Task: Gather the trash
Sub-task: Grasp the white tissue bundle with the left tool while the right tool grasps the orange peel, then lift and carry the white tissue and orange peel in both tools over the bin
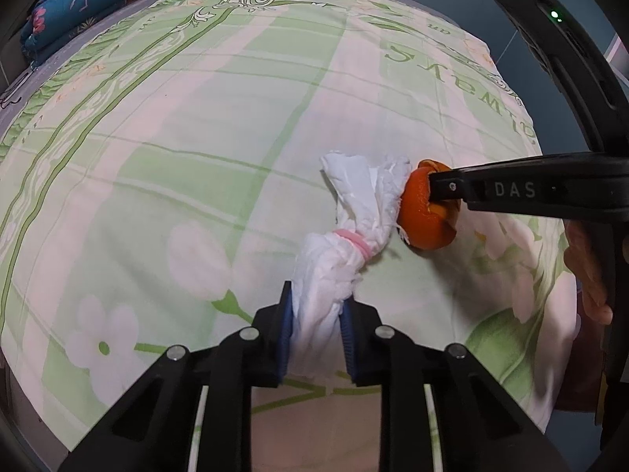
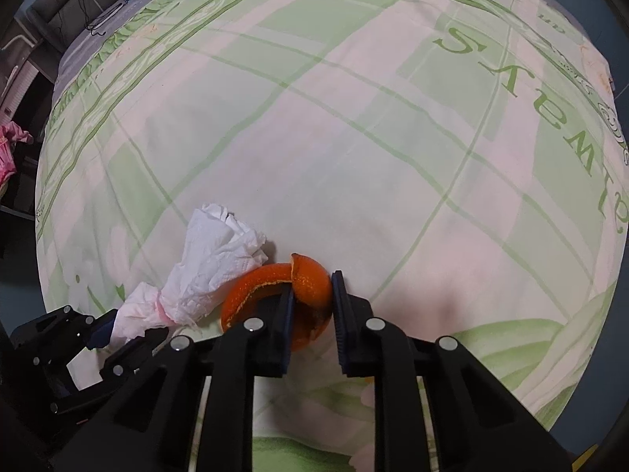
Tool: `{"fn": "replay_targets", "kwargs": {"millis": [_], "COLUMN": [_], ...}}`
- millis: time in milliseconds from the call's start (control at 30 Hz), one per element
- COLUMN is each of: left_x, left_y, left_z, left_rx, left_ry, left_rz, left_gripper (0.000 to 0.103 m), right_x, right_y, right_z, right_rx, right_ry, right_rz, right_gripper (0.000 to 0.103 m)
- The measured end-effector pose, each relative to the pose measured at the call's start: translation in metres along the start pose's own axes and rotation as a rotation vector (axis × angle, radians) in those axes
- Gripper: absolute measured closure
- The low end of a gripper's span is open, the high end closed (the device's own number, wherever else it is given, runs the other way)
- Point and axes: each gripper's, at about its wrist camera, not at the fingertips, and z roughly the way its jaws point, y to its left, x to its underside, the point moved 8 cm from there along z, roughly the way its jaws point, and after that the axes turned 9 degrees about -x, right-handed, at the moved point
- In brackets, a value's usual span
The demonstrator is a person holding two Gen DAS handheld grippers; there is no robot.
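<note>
A crumpled white tissue [image 1: 354,212] tied round the middle with a pink band lies on the green-and-white bedsheet [image 1: 196,118]. My left gripper [image 1: 316,306] is shut on the tissue's near end, its blue pads pressing the paper from both sides. Right beside the tissue sits a piece of orange peel [image 1: 426,216]. In the right wrist view my right gripper [image 2: 312,295] is shut on the orange peel [image 2: 310,279], and the tissue [image 2: 204,267] lies to its left with the left gripper [image 2: 106,330] on it.
The bedsheet [image 2: 354,137] spreads far beyond the trash, with green lettering at the right. Folded floral bedding [image 1: 78,4] lies at the far left corner. A person's hand [image 1: 585,271] shows at the right edge. A pink object [image 2: 10,145] sits off the bed's left side.
</note>
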Motion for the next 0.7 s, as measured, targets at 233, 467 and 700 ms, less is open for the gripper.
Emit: {"fn": "replay_targets", "kwargs": {"millis": [233,467,700], "left_x": [0.002,0.012,0.023], "left_y": [-0.006,-0.014,-0.019], "left_z": [-0.025,-0.054,-0.080], "left_rx": [0.009,0.024,0.041], "left_ry": [-0.030,-0.064,-0.096], "left_rz": [0.022,0.052,0.054], "left_gripper": [0.085,0.085,0.085], "right_x": [-0.002,0.006,0.030], "right_y": [-0.005,-0.005,-0.016], "right_z": [-0.026,-0.062,-0.097], "right_rx": [0.009,-0.002,-0.011], "right_ry": [-0.057,-0.120,-0.174], "right_rz": [0.007,0.017,0.048], "right_gripper": [0.092,0.092,0.093]}}
